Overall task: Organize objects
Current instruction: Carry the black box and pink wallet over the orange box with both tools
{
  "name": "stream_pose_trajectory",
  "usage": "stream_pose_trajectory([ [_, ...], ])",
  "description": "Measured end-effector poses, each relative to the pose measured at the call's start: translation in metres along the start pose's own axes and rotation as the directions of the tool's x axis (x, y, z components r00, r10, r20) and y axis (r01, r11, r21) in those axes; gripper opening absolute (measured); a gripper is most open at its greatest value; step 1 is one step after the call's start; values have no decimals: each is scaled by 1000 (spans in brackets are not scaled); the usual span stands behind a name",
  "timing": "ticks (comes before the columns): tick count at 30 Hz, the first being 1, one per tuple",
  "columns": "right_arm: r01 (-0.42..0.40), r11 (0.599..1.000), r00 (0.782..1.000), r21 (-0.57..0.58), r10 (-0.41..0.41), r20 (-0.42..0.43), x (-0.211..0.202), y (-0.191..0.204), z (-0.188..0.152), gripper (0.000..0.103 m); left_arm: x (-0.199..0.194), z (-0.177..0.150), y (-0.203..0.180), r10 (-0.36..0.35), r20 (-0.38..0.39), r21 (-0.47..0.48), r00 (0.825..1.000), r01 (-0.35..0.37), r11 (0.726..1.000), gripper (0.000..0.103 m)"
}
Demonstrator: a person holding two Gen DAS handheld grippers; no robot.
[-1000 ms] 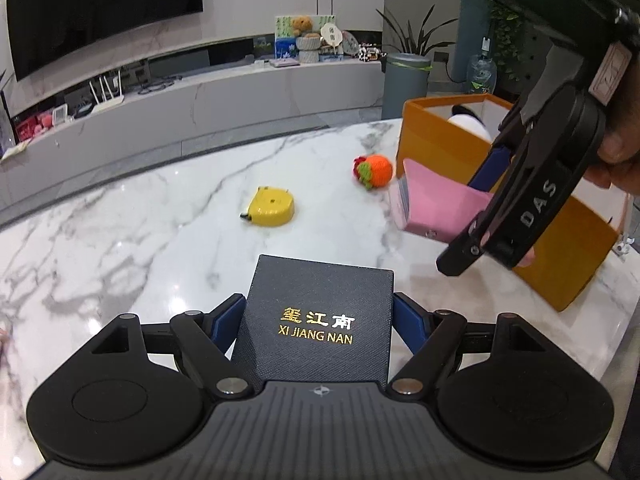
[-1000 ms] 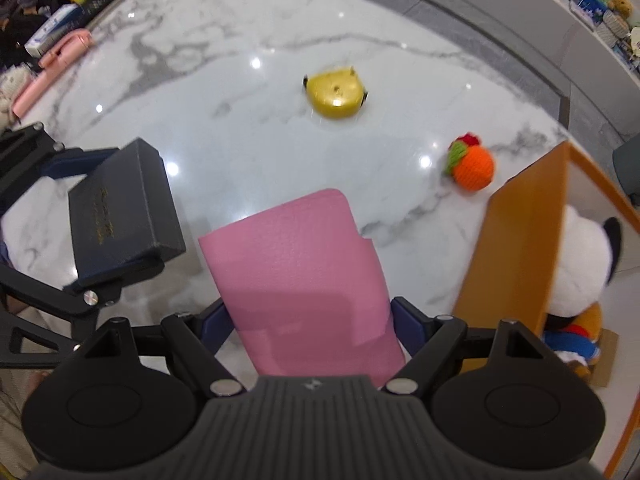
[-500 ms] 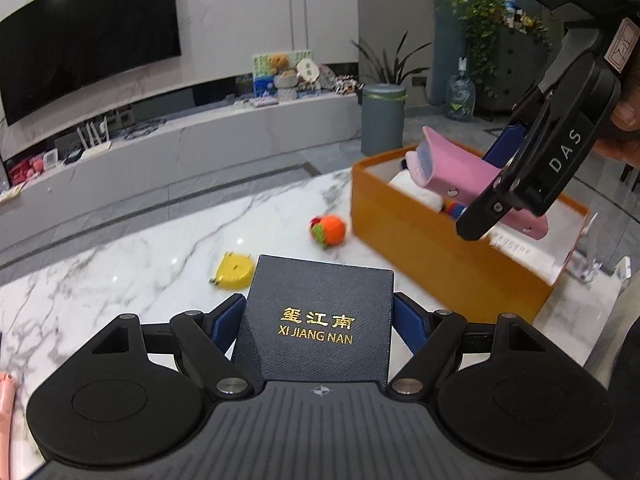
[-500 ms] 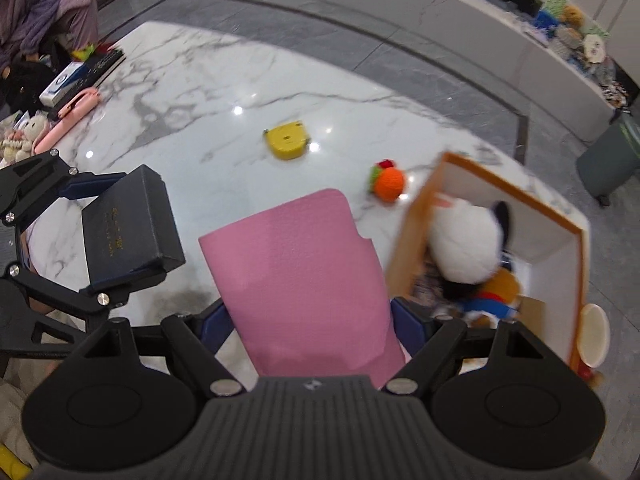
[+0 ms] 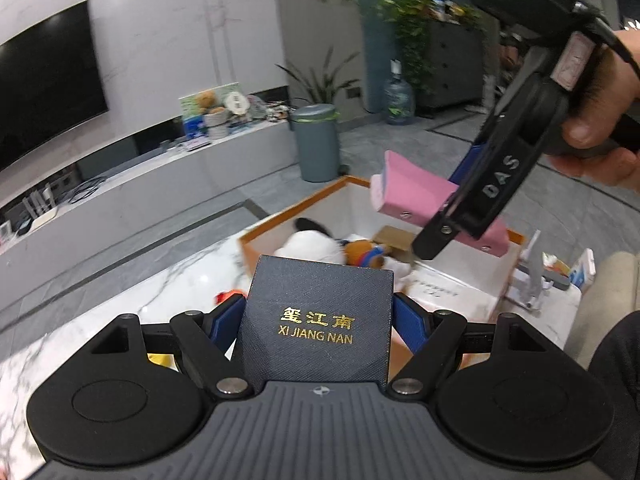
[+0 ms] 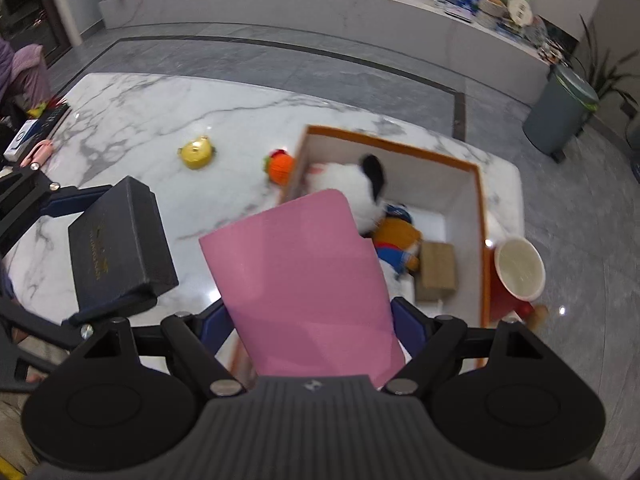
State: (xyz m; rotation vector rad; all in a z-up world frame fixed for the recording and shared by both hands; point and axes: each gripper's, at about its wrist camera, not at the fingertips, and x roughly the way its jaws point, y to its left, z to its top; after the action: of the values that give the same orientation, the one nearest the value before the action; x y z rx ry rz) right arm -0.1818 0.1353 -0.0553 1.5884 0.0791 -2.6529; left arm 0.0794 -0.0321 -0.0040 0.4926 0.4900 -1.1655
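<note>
Marble table (image 6: 132,100) carries the orange box (image 6: 478,216), open top, white inside; panda plush (image 6: 344,184), a small brown plush (image 6: 398,238) and a cardboard piece (image 6: 436,270) lie in it. Your left gripper (image 5: 320,320) is clamped on the dark blue box (image 5: 320,320) with gold "XI JIANG NAN" lettering, blue pads pressed on both its sides, held clear of the table, near edge of the orange box just beyond it. Your right gripper (image 6: 312,316) is clamped on the pink case (image 6: 304,280), fingers spread to its full width, case tilted over the orange box's near wall. Yellow tape measure (image 6: 196,154) and orange knitted toy (image 6: 280,166) sit on the marble, toy right beside the box's left wall. Red cup (image 6: 518,276) stands just outside its right wall. Versus a second ago: both grippers have lifted and swung toward the orange box; its interior now shows in both views, grips unchanged.
</note>
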Motion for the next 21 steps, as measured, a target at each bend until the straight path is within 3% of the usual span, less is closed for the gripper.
stream_pose_trajectory([
  [11, -8, 993, 1000, 117, 9, -7, 27, -67, -34, 83, 50, 23, -42, -43, -51, 135, 998, 50, 990, 91],
  [14, -21, 986, 999, 163, 15, 38, 30, -83, -39, 83, 64, 26, -49, -44, -65, 149, 997, 53, 987, 91],
  [21, -42, 970, 998, 239, 30, 52, 55, -102, -45, 83, 95, 21, -65, -51, -154, 206, 987, 82, 975, 91],
])
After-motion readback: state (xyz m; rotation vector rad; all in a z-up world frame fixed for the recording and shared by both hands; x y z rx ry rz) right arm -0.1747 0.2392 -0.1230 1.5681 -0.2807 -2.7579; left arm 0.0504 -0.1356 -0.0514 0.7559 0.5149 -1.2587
